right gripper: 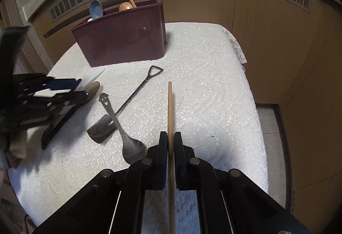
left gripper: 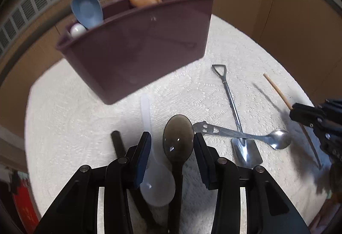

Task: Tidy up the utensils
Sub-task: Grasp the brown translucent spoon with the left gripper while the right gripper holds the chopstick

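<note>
We are gripping a wooden chopstick (right gripper: 170, 110) in the right hand-held gripper (right gripper: 170, 142), jaws clamped on it. The left hand-held gripper (left gripper: 172, 148) is straddling a dark spoon (left gripper: 178, 142) (pads not pressing it). Remaining utensils are lying on the table (right gripper: 213, 84) before the maroon holder (right gripper: 119, 41).

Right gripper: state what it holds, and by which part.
The right gripper is shut on a wooden chopstick, gripped partway along its shaft, one end projecting ahead of the jaws.
</note>
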`<state>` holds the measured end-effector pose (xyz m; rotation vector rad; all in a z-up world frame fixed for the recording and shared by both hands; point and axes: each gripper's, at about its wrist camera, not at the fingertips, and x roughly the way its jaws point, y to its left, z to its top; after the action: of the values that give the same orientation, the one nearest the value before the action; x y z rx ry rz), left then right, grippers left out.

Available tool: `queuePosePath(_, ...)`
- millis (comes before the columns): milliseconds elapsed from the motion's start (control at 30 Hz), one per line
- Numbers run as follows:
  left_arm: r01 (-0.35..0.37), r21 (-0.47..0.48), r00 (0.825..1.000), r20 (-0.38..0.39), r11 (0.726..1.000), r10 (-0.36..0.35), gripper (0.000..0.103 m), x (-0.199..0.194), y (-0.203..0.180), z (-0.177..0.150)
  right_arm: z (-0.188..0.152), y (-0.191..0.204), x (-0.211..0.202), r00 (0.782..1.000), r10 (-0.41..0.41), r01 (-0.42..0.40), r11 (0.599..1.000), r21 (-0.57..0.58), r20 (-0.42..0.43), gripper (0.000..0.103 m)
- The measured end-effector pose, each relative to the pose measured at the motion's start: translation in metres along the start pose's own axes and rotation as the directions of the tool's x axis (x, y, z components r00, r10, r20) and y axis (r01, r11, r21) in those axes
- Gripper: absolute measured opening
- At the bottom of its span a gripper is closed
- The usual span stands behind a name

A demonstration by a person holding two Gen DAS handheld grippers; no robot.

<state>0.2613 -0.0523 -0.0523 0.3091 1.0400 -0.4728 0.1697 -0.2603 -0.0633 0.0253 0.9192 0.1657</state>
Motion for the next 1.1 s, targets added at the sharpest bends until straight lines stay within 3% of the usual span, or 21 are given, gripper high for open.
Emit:
queuePosePath(133,0.018,-0.006,1.000,-0.015,1.000,-0.018,0.049,0.004,-0.003,0.008,0.002,0.000,0.001,1.000,0.012,-0.012,1.000,-0.007,0.004,0.005)
queuePosePath(333,0.000,0.010,0.998,-0.055,1.000,0.001,0.049,0.016,-0.016,0.008,0.004,0.002,0.007,1.000,0.002,-0.002,1.000,-0.017,0.004,0.005)
queuePosePath(433,-0.007,-0.004,0.999,-0.037,1.000,0.007,0.046,0.015,-0.017,0.007,0.004,0.002,0.008,1.000,0.003,-0.003,1.000,-0.018,0.000,0.005)
queuePosePath(467,-0.009,-0.012,1.000,-0.027,1.000,0.009,0.035,0.015,-0.017,0.005,0.003,0.002,0.008,1.000,0.006,-0.006,1.000,-0.017,-0.001,0.005)
queuePosePath(567,-0.032,-0.041,0.999,0.020,0.999,0.033,0.034,0.006,-0.018,-0.006,0.003,0.001,0.008,1.000,0.020,-0.020,1.000,-0.002,-0.005,0.005)
queuePosePath(700,-0.011,-0.097,0.995,0.102,0.995,0.021,0.034,-0.029,-0.021,-0.033,0.004,0.001,0.000,0.999,0.033,-0.033,0.999,0.011,0.009,0.005)
queuePosePath(800,-0.005,-0.160,0.979,0.202,0.987,0.037,0.034,-0.065,-0.018,-0.049,0.005,0.005,-0.015,0.998,0.035,-0.036,0.999,0.004,0.047,0.005)
queuePosePath(900,-0.006,-0.238,0.951,0.298,0.971,0.079,0.034,-0.101,-0.011,-0.060,0.007,0.010,-0.029,0.996,0.034,-0.034,0.999,-0.003,0.088,0.005)
queuePosePath(1100,0.021,-0.284,0.922,0.375,0.959,0.091,0.034,-0.139,0.001,-0.064,0.013,0.021,-0.049,0.990,0.048,-0.046,0.999,-0.019,0.135,0.005)
